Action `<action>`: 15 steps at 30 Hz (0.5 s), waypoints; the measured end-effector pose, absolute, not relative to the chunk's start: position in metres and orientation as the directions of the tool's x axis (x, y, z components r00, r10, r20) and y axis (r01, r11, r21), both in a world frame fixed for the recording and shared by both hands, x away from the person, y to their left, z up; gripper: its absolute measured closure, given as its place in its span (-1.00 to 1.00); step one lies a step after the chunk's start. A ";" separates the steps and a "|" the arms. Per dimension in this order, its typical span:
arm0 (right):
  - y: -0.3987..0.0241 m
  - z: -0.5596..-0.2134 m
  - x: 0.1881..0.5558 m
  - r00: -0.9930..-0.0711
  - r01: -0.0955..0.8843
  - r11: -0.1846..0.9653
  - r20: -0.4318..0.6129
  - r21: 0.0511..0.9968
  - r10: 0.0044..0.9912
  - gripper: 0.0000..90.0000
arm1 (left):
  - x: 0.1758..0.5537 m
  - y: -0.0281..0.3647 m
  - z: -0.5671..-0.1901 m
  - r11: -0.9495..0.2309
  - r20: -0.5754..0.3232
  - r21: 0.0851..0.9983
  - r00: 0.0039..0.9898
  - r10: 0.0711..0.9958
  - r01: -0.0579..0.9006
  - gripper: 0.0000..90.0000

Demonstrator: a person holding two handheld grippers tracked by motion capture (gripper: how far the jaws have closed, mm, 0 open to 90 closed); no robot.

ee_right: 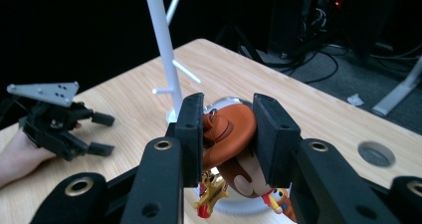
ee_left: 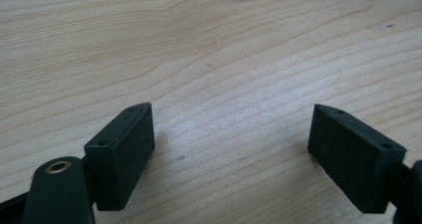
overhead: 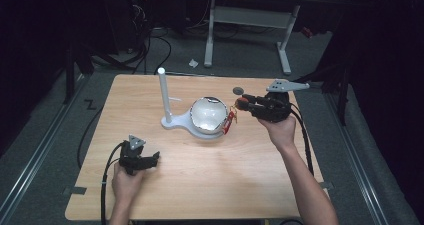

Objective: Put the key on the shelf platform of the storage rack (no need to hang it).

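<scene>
My right gripper (ee_right: 229,117) is shut on a small brown and orange toy figure (ee_right: 231,132) and holds it in the air; a yellow star and red parts hang below the pads. In the high view this gripper (overhead: 244,104) sits just right of a shiny round bowl (overhead: 207,115), with the toy (overhead: 231,119) dangling by the bowl's right rim. My left gripper (ee_left: 231,129) stands open low over bare wood, nothing between its pads. It rests at the table's front left (overhead: 152,159), held by a hand, and is seen far off in the right gripper view (ee_right: 97,133).
A white stand with a tall post (overhead: 163,92) and side pegs shares a base with the bowl at the table's middle. A round cable hole (overhead: 238,90) lies behind my right gripper. Beyond the wooden table (overhead: 210,185) are a desk frame and floor cables.
</scene>
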State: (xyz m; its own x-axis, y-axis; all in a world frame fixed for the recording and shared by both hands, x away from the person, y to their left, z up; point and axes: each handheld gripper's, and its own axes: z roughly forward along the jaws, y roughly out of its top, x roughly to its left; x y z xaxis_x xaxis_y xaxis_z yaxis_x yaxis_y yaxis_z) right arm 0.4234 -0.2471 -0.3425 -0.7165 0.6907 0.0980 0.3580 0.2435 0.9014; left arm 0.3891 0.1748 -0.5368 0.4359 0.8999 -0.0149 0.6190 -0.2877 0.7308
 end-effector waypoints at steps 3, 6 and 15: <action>-0.240 -0.338 0.429 -0.725 0.355 0.244 0.100 0.903 0.682 0.50 | 0.389 0.175 -0.537 -0.288 -0.015 0.731 0.436 0.900 0.619 -0.58; -0.233 -0.334 0.434 -0.729 0.352 0.248 0.099 0.903 0.677 0.50 | 0.389 0.175 -0.537 -0.288 -0.015 0.731 0.436 0.900 0.619 -0.58; -0.211 -0.338 0.454 -0.720 0.367 0.250 0.103 0.896 0.686 0.50 | 0.389 0.175 -0.537 -0.288 -0.015 0.731 0.436 0.900 0.619 -0.58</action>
State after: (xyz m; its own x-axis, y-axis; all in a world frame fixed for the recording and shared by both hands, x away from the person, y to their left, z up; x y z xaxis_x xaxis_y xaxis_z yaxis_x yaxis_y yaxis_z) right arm 0.4544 -0.2113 -0.3378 -0.7199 0.6864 0.1034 0.3674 0.2504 0.8957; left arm 0.3891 0.1748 -0.5367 0.4360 0.8998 -0.0152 0.6193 -0.2878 0.7305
